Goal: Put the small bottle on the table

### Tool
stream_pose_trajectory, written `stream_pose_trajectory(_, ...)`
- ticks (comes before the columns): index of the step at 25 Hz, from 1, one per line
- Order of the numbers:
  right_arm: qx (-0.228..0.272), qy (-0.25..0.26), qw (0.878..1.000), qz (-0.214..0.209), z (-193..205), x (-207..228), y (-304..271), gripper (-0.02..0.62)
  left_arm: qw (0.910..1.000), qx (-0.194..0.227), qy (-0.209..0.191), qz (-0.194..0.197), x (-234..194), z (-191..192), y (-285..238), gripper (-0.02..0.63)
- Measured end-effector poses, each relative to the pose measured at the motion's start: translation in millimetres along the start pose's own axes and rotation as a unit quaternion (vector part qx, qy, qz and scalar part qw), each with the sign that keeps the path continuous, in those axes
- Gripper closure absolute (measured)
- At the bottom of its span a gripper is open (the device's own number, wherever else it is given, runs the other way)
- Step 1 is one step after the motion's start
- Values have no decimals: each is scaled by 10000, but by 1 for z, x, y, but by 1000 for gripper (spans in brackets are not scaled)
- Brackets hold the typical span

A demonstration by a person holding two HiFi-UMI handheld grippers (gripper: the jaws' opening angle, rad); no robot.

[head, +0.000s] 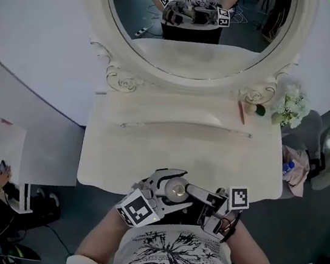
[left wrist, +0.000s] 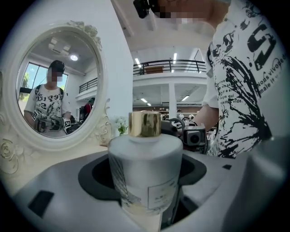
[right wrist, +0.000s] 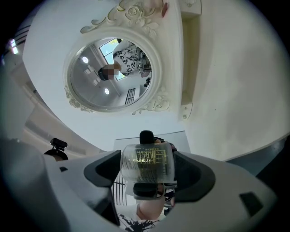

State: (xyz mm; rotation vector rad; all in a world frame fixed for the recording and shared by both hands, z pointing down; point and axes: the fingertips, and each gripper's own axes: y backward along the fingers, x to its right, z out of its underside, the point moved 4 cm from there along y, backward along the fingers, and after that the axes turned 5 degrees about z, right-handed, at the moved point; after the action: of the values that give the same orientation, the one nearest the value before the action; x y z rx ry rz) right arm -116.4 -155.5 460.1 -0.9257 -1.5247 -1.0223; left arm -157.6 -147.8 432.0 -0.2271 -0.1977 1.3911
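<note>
Hovering at the front edge of the counter (head: pixel 149 157), the small bottle (head: pixel 176 189) is pinched by the jaws of both left gripper (left wrist: pixel 144 181) and right gripper (right wrist: pixel 147 168); setting down remains.

Oval mirror (head: pixel 195 56) — white flowers (head: pixel 290 107) beside its frame
</note>
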Motion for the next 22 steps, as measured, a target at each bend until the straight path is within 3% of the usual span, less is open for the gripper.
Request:
stream_pose_trajectory(9,-194,131,9984,505,-39,28,11,226,9996,215,169,78,-28,30,-32,253)
stream_pose_trajectory(16,-237,99,9974,673,-70,71,27,227,9993,-45,362,88,-46,74,-67,253)
stream_pose_trajectory(22,-153,-116,9950,979,-90,109,45,227,9966,-184,796,-69,-54,112,-94,253)
